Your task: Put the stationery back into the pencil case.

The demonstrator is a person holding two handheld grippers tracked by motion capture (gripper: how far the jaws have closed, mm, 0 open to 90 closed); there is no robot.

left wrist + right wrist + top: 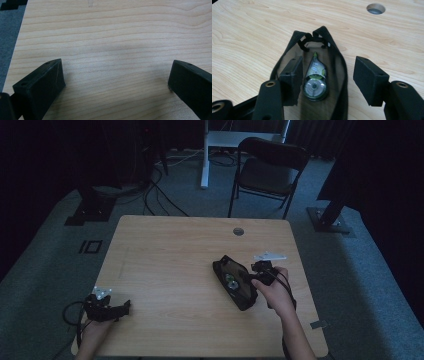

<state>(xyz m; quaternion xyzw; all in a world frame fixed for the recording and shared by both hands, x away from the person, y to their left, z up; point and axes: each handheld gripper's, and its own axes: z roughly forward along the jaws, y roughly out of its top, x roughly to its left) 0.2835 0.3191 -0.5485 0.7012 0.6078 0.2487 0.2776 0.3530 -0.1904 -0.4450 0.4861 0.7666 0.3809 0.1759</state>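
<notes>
A black pouch lies open right of centre on the wooden worktop, a green correction-tape roller inside it. The right gripper hovers over the pouch, fingers apart and pressing on nothing. At lower left, the left gripper rests, fingers wide.

A black pouch lies open on the table, and a round green and clear tape roller lies flat inside it.
</notes>
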